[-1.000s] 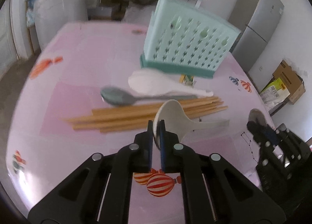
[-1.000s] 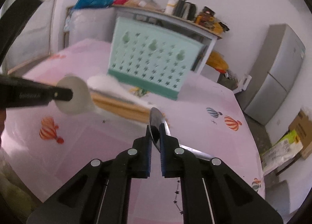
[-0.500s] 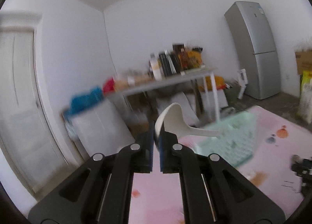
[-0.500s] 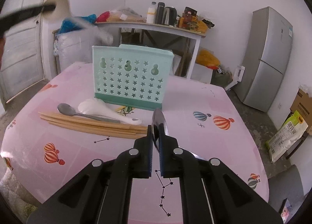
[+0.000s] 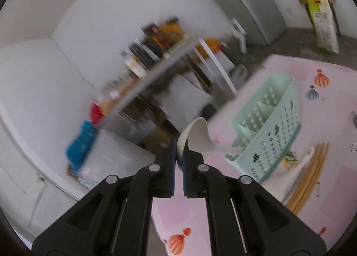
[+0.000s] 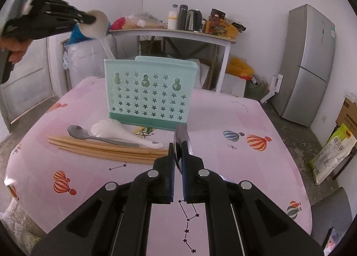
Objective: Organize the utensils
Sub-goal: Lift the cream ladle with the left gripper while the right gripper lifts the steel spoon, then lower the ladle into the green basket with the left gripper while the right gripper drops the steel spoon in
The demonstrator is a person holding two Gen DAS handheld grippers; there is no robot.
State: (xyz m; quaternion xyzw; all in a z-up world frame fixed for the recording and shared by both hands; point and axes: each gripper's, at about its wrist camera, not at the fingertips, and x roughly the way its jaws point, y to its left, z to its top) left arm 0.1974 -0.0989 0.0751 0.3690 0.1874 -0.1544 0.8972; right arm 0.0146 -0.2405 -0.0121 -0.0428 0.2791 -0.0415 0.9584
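My left gripper is shut on the bowl of a white ladle-shaped spoon, held high above the mint-green utensil holder; the spoon's handle slants down toward the holder's left end. In the right wrist view that left gripper and its white spoon hang at upper left, above the holder. My right gripper is shut on a metal spoon, low over the pink table in front of the holder. On the table lie another white spoon, a metal spoon and several wooden chopsticks.
The pink tablecloth with balloon prints covers the table. Behind it stands a white side table with bottles and jars. A grey fridge is at the right, a cardboard box and a bag on the floor beside it.
My left gripper rose from the table with the white spoon, rolled, and now hangs over the holder's left end. The right gripper lifted slightly with its metal spoon and then kept still.
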